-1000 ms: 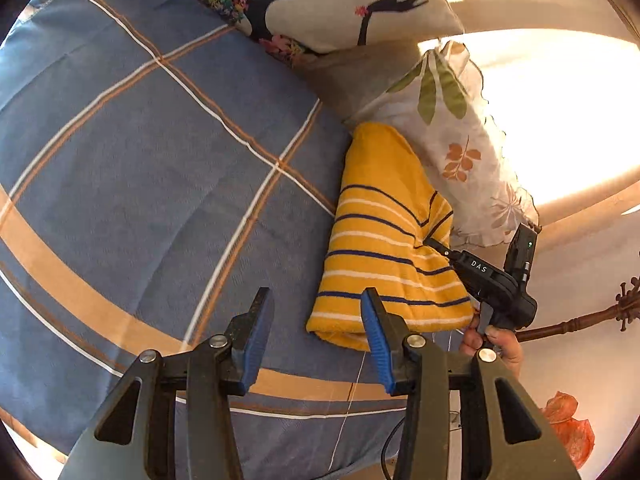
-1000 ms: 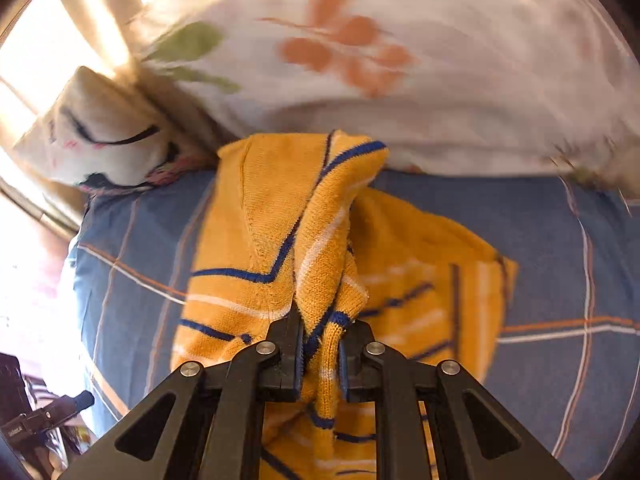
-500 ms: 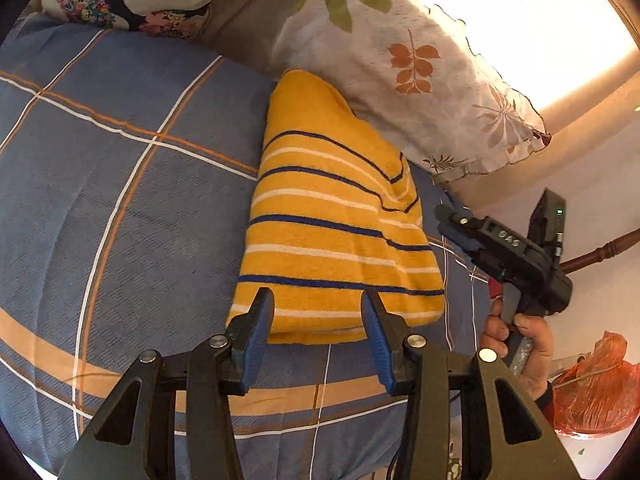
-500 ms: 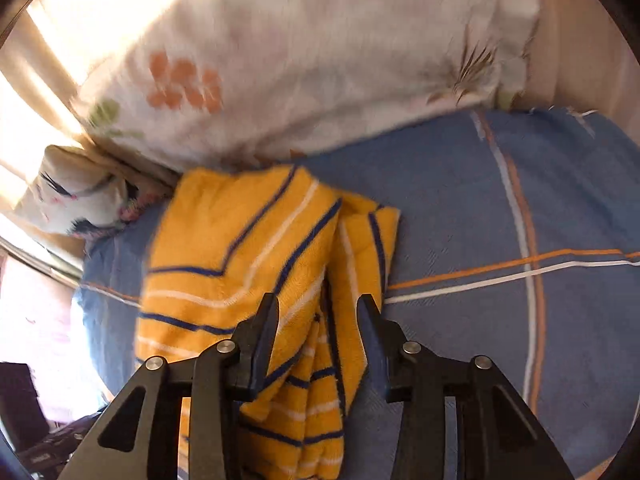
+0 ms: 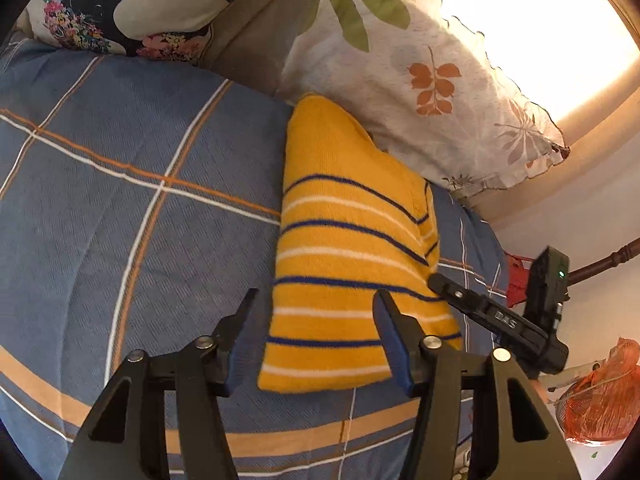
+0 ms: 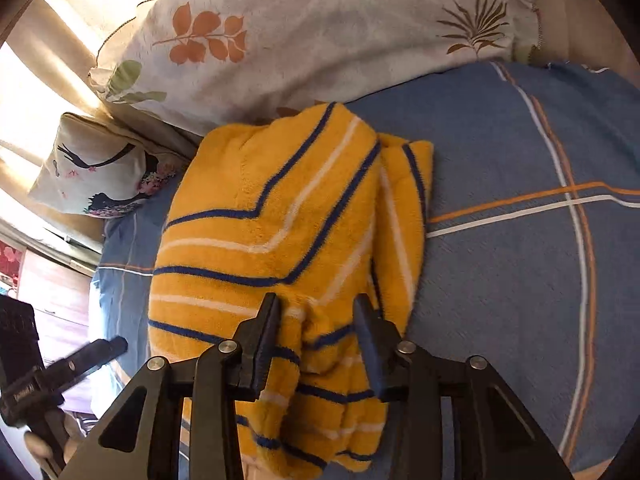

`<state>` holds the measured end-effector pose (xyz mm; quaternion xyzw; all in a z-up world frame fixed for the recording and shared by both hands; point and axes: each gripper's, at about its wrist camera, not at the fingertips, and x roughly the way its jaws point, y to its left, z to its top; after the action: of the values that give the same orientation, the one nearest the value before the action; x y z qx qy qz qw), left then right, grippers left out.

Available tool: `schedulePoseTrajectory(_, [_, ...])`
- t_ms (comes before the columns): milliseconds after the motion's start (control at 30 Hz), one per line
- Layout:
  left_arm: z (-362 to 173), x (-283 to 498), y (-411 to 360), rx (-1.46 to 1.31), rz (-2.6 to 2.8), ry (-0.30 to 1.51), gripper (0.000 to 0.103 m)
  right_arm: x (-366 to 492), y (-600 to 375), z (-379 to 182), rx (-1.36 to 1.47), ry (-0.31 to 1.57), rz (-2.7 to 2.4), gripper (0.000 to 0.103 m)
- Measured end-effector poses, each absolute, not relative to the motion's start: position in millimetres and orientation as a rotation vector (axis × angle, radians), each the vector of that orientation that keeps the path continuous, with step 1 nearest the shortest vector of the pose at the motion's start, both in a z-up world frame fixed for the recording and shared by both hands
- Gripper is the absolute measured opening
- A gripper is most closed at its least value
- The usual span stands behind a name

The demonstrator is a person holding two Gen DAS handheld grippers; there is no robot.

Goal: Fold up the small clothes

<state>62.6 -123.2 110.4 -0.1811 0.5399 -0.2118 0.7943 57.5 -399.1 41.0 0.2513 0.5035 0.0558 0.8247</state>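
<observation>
A second ago the right hand-held gripper was clenched on a raised fold of the yellow striped sweater; that fold now lies flat and the jaws stand apart.

From the left wrist camera, the left hand-held gripper point(image 5: 314, 330) is released, its blue-padded jaws spread on either side of the near end of the sweater point(image 5: 348, 264), with no grip on it. The sweater lies folded into a long narrow shape on the blue checked bedsheet point(image 5: 120, 220), its far end against the leaf-print pillow point(image 5: 420, 80). A second cushion point(image 5: 120, 4) with a black silhouette and flowers sits at the far left. The right hand-held gripper point(image 5: 436, 280) reaches in from the right, its tip at the sweater's right edge. An orange net bag point(image 5: 600, 396) hangs low on the right.

From the right wrist camera, the right hand-held gripper point(image 6: 318, 322) is released, its jaws wide apart over a rumpled bit of the sweater point(image 6: 272, 220). The sweater is doubled over, one layer showing at its right side on the bedsheet point(image 6: 520, 280). The leaf-print pillow point(image 6: 320, 32) lies behind it, the cushion point(image 6: 96, 168) to the left. The left hand-held gripper point(image 6: 120, 346) shows at the lower left.
</observation>
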Motion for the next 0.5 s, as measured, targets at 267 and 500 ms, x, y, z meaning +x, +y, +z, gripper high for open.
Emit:
schedulePoseTrajectory(267, [71,128,-135,-0.378,-0.578,1.206,0.068,58,-443,37,0.726,0.978,0.040,0.085])
schedulePoseTrajectory(500, [33,148,-149,-0.597,-0.707,1.347,0.069,84,-422,11,0.797,1.016,0.091,0.048])
